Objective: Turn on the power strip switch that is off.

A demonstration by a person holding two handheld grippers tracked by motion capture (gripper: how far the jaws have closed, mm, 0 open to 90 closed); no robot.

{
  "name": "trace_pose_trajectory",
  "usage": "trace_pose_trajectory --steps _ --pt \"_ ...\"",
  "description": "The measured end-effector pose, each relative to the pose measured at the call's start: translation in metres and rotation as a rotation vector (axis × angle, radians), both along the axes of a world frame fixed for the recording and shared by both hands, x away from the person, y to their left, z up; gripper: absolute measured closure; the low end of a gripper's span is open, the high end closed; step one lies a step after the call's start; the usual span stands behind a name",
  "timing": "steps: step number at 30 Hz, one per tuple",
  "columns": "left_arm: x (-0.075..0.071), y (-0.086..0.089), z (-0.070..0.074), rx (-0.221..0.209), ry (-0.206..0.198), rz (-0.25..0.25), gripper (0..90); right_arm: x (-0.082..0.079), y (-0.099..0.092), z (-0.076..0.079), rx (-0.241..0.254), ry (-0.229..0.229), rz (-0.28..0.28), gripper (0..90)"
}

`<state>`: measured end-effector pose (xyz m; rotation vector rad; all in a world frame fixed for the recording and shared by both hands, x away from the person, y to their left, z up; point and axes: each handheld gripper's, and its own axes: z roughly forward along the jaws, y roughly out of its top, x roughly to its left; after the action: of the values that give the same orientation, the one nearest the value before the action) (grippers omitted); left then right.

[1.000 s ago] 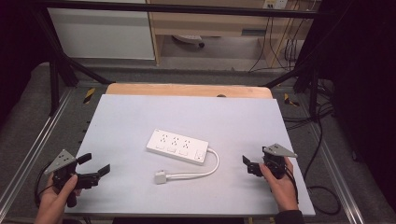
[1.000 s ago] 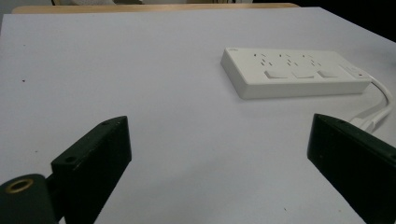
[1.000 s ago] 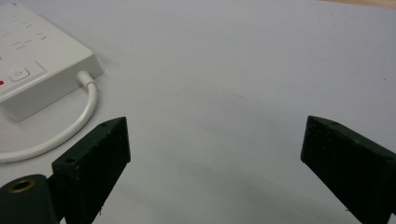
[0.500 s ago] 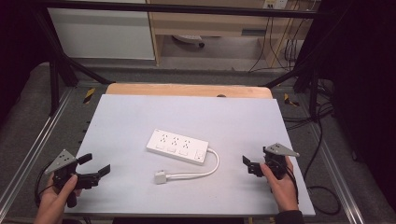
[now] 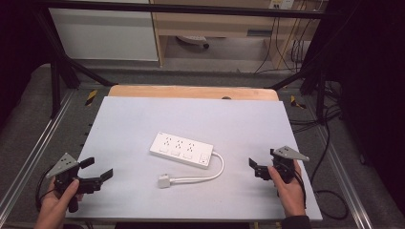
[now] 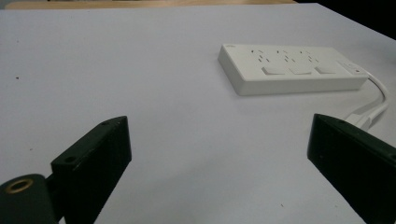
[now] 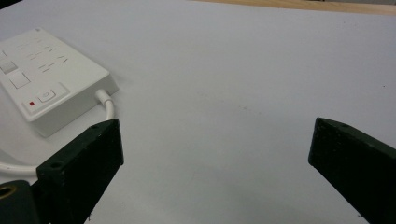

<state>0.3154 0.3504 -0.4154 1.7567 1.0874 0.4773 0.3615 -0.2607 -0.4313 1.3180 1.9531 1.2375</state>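
High view: the white power strip (image 5: 183, 150) lies mid-table, long axis slanting left-far to right-near, its cable (image 5: 210, 172) looping to a plug (image 5: 165, 181). The right gripper (image 5: 260, 169), jaws spread, sits nearer its switch end than the left gripper (image 5: 98, 171), also spread. Bare table (image 5: 143, 114) surrounds it.

Left gripper view: the strip (image 6: 289, 70) lies ahead, right.

Right gripper view: it (image 7: 44, 88) lies ahead, left.

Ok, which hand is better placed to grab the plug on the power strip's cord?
Probably the left claw: it's open and points toward the plug, which lies on that side.
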Motion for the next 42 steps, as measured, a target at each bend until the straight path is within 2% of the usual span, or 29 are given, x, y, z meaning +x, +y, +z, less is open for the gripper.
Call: trace_pose_trajectory --steps 10,17,23,26,32,42 --pt "0.001 -0.001 0.000 0.003 0.009 -0.005 6.3 -0.004 0.003 0.007 0.030 -0.024 0.010 3.0" --pt "0.001 -0.003 -0.001 0.010 0.013 -0.009 6.3 -0.005 0.004 0.009 0.028 -0.037 0.015 2.9" --pt "0.001 -0.003 -0.001 0.010 0.011 -0.012 6.3 -0.006 0.006 0.013 0.052 -0.050 0.013 3.1" --pt "0.001 -0.003 -0.001 0.010 0.011 -0.013 6.3 -0.006 0.011 0.017 0.076 -0.062 0.019 3.2" --pt "0.001 -0.002 -0.001 0.015 0.015 -0.014 6.3 -0.005 0.025 0.028 0.086 -0.090 0.042 3.2" --pt "0.001 -0.002 -0.002 0.023 0.022 -0.009 6.4 0.004 0.047 0.039 0.063 -0.072 0.087 3.3"
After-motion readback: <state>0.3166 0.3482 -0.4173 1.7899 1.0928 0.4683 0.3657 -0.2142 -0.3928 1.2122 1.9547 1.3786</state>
